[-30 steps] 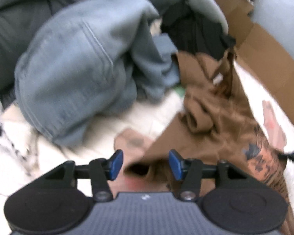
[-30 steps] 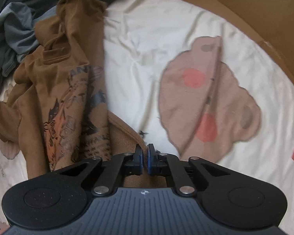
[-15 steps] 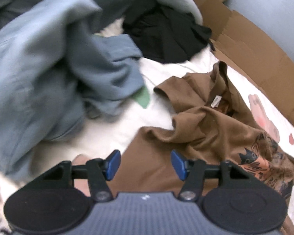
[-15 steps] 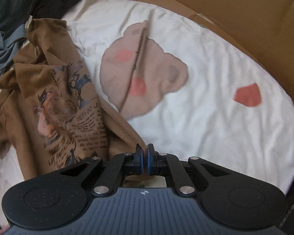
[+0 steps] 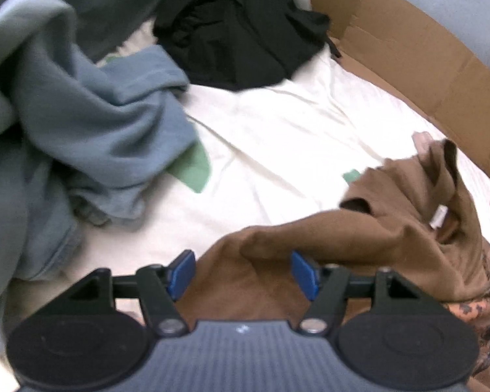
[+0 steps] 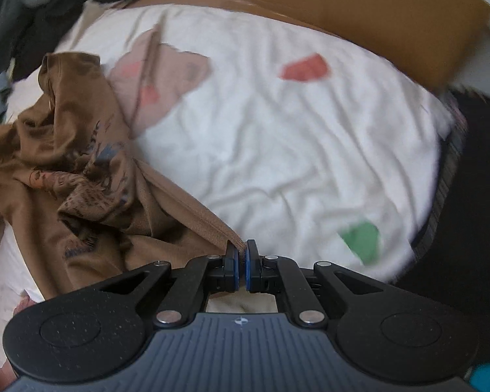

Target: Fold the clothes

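Opening wider: left claw | right claw still pinching brown shirt

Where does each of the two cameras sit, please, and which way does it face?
Left wrist: on the left gripper, angled down at the white printed bedsheet and blue-grey garment pile; its opening jaws straddle brown fabric, ungripped.
Right wrist: on the right gripper, looking down over the sheet toward the cardboard wall; jaws shut on the hem.
Shared: the brown printed T-shirt, sheet, cardboard.

No legible text anywhere.
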`<state>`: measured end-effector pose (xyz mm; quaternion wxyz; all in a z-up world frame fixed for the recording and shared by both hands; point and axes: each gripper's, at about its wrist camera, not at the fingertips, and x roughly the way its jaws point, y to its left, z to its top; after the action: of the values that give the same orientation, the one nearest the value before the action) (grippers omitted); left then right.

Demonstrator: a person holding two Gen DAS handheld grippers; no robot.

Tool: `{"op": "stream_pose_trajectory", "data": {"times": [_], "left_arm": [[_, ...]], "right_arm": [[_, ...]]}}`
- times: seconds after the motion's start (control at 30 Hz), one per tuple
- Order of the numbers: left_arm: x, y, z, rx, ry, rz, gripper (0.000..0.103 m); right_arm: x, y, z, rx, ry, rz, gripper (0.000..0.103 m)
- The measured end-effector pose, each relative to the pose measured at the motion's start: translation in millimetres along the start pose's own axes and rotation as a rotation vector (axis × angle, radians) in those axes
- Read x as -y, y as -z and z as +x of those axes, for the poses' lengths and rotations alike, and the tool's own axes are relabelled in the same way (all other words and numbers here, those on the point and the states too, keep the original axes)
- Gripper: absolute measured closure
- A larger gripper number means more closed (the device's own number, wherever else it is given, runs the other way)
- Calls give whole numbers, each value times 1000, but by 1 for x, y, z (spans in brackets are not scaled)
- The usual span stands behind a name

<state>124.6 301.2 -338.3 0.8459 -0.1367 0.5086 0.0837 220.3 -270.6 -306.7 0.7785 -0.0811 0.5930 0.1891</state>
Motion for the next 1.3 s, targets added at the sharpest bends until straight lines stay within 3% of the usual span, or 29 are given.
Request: {"op": "stream_pose_trajectory", "data": {"times": [0.37,0.6,0.83,1.03,1.17,1.23,1.27,1.3], "left_arm": [[28,2,28,-84,40,80,30],[44,4,30,-84,95,127,30],[57,-11,23,-32,139,175,30],[65,-10,38,-82,182,203,32],[65,-3,38,-76,182,203,50],[63,1,38,-94,187,196,71],[62,3,38,-105,177,194,89],[60,4,38,-112,167,192,99]], "right_arm": [[70,81,-28,34,81,262,102],[83,120,-4,-108,50,333,97],[69,95,-5,-10,29,244,90],[53,50,-3,80,-50,198,71],[44,26,0,108,-86,173,63],[38,16,7,106,-99,155,62],[34,13,13,97,-105,130,62],[30,10,20,87,-110,107,62]]}}
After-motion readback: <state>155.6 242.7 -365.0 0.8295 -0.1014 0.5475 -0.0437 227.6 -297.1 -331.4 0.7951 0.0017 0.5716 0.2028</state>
